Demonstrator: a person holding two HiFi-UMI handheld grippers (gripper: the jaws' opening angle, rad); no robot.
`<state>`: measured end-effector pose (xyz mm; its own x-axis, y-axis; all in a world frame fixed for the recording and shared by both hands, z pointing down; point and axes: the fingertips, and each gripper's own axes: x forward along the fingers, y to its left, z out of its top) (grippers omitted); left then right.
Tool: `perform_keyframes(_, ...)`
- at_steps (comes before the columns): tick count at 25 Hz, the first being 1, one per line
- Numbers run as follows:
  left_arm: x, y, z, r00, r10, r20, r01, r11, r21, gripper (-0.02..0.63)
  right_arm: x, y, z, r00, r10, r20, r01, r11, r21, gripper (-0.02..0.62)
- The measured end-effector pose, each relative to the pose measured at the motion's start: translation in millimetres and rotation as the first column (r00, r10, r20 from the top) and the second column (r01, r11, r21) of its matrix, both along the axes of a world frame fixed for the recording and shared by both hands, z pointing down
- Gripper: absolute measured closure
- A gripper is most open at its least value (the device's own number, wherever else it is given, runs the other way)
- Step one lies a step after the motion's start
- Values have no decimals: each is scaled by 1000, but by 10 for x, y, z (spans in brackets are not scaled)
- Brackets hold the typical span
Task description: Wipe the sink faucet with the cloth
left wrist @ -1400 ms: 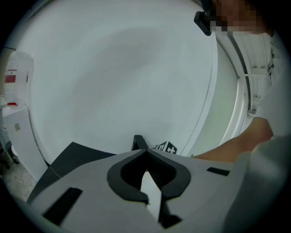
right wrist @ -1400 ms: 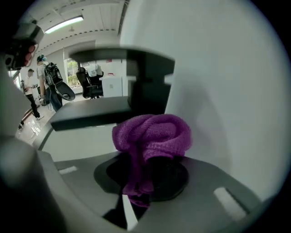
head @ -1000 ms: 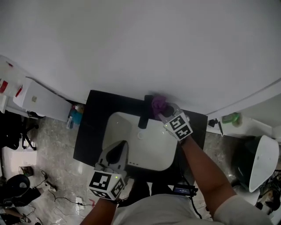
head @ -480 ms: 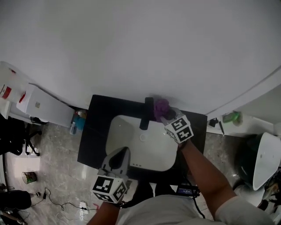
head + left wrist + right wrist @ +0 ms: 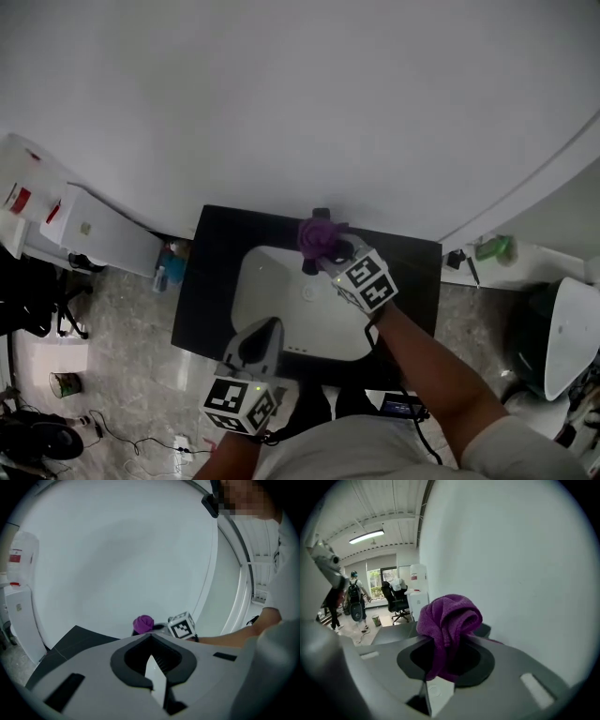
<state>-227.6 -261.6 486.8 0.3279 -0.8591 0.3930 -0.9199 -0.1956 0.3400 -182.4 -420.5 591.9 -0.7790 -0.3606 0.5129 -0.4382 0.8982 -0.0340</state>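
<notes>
- The right tool (image 5: 330,253) is clenched on the purple cloth (image 5: 317,236); in the right gripper view the cloth rises from between the jaws as a bunched, folded wad, and a thin tail of it hangs down into the dark opening behind them
- At this tool's tips the wad lies against the black faucet (image 5: 307,266) and covers its middle; the faucet's lower end shows just below the cloth and its base just above, next to the white wall (image 5: 309,103)
- The sink (image 5: 281,305), a pale basin, lies below and to the left of the right tool, set into the black table (image 5: 211,281); the marker cube of this tool hangs over the basin's right rim, with the person's forearm (image 5: 422,361) running back from it
- The left tool (image 5: 258,339) is closed with nothing between its jaws; the left gripper view shows them meeting in a narrow point
- This tool is over the near edge of the table, at the front rim of the sink, well apart from the faucet; it points toward the wall, and in its own view the cloth and the right tool's cube show ahead of it, side by side
- Farther to the right of the right tool, off the table, a green bottle (image 5: 492,250) lies on a white ledge; to the left of the table a blue bottle (image 5: 169,267) stands on the floor
</notes>
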Motion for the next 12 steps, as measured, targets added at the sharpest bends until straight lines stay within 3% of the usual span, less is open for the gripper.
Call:
perform_keyframes(3,-109,42,11,1000,-13,-8,13,1000,-3,600,-57,598,231,995,-93,-48,91,995,-39,511)
perform_keyframes(9,-84,91,29,1000,15,17,-15,1000,-19,600,-220,153,514,987,-77,-142,88,993,73,509)
perform_keyframes(12,-72,142,-20,1000,14,15,-14,1000,-11,600,-174,276,567,992,-58,-110,63,997,35,509)
